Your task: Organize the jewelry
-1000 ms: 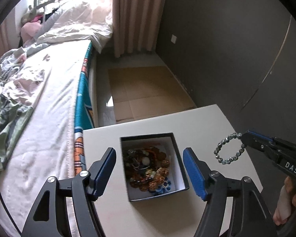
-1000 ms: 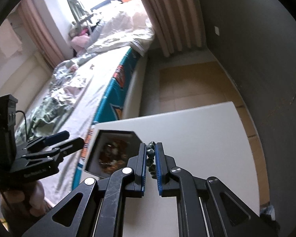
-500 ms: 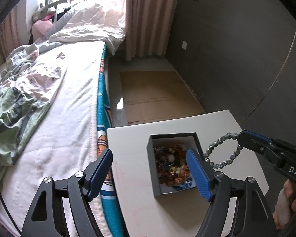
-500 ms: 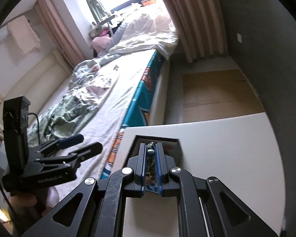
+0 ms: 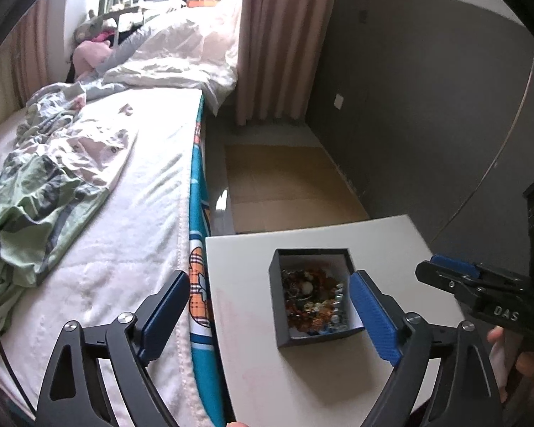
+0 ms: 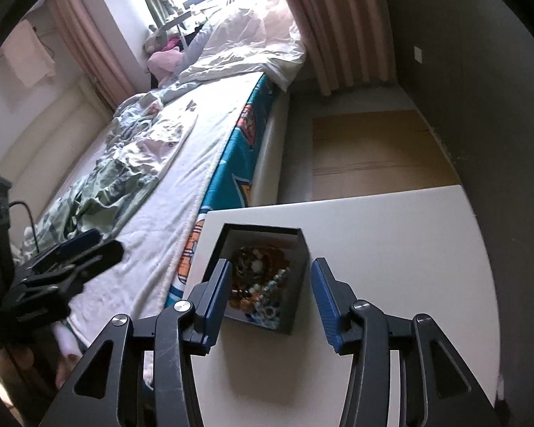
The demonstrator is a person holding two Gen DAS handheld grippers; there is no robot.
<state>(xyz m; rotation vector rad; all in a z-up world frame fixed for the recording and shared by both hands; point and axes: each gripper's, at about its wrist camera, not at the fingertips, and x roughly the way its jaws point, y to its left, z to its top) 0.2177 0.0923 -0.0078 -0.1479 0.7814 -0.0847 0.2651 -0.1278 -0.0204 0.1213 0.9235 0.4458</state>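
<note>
Both claws are standing open and empty, right claw (image 6: 270,299) having just been opening above the jewelry box (image 6: 295,306), so lifting straight up is avoiding snagging beads.

Jewelry box (image 5: 280,306) between open tool (image 5: 268,315) fingers.

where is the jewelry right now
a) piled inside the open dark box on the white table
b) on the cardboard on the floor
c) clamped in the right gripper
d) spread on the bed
a: the jewelry lies heaped in the box on the table, and the right gripper above it holds nothing.
</note>
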